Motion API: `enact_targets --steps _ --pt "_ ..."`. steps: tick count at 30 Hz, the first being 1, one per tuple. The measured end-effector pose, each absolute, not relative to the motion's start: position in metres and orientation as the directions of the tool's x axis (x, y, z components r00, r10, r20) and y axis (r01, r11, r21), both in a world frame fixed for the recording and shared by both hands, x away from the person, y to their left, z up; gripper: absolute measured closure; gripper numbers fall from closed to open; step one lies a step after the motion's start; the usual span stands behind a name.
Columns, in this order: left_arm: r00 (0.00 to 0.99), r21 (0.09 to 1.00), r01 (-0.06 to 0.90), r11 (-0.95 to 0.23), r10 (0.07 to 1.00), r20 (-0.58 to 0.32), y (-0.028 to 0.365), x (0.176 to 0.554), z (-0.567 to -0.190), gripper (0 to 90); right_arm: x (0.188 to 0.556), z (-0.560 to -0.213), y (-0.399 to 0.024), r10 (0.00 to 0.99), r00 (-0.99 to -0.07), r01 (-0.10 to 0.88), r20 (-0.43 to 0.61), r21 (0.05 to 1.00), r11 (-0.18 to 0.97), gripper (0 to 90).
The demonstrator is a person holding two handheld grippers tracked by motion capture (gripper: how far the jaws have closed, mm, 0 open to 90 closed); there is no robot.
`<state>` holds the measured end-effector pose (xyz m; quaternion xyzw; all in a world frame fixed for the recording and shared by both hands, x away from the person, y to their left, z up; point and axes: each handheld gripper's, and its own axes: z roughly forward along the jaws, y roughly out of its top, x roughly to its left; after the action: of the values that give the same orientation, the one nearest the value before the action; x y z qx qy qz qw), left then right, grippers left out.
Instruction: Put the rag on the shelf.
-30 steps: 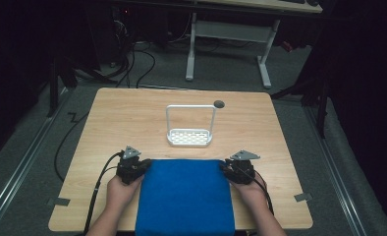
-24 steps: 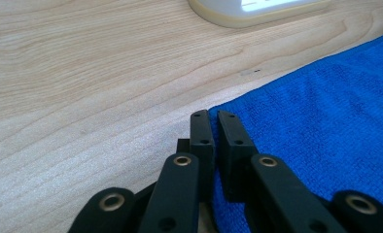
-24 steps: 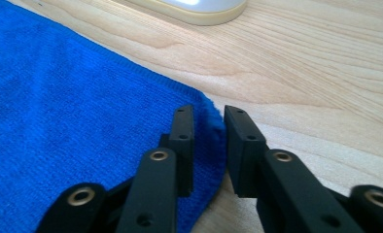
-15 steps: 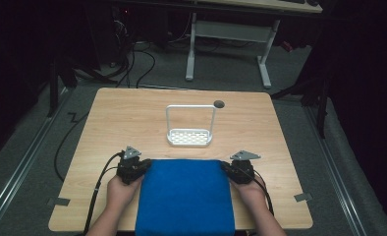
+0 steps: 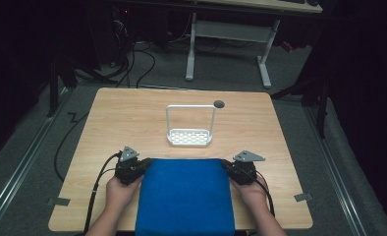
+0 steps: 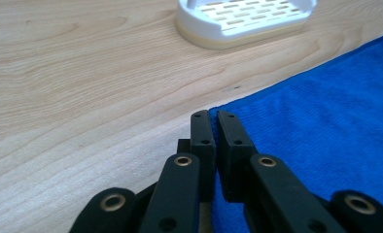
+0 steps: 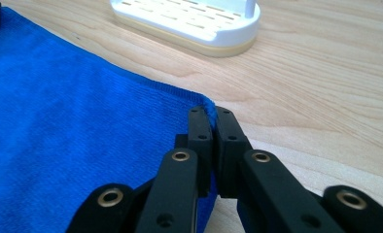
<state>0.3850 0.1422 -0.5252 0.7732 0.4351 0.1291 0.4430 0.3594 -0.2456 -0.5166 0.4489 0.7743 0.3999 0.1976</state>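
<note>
A blue cloth [image 5: 184, 196] lies flat on the near half of the wooden table [image 5: 132, 113] and hangs over its front edge. My left gripper [image 5: 143, 164] is shut on the cloth's far left corner [image 6: 218, 109]; in the left gripper view the jaws [image 6: 213, 116] pinch that corner edge. My right gripper [image 5: 226, 166] is shut on the far right corner [image 7: 206, 104], with a bit of blue showing between the jaws [image 7: 211, 112]. Both hands rest low on the table.
A white slotted soap dish with a tall wire handle [image 5: 190, 136] stands just beyond the cloth's far edge, in the left gripper view [image 6: 243, 19] and in the right gripper view [image 7: 189, 22]. A dark round hole [image 5: 219, 103] sits behind it.
</note>
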Motion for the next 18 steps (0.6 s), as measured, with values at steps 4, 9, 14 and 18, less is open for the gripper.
enact_targets --steps 4,9,14,18 --pt "0.594 0.814 0.536 -0.223 0.785 -0.177 0.142 0.38 -0.52 86.3 0.356 -0.513 -0.246 0.85 -0.525 0.516 0.052 0.814 0.268 88.1" --pt "0.604 0.839 0.484 -0.248 0.789 -0.115 0.141 0.373 -0.51 86.3 0.352 -0.507 -0.246 0.849 -0.526 0.496 0.051 0.829 0.257 88.1" --pt "0.605 0.864 0.463 -0.198 0.783 -0.145 0.144 0.368 -0.5 86.4 0.349 -0.502 -0.247 0.847 -0.529 0.469 0.047 0.848 0.246 88.1" --pt "0.613 0.878 0.444 -0.18 0.776 -0.151 0.143 0.365 -0.492 86.4 0.345 -0.497 -0.247 0.849 -0.526 0.448 0.05 0.865 0.226 88.1"
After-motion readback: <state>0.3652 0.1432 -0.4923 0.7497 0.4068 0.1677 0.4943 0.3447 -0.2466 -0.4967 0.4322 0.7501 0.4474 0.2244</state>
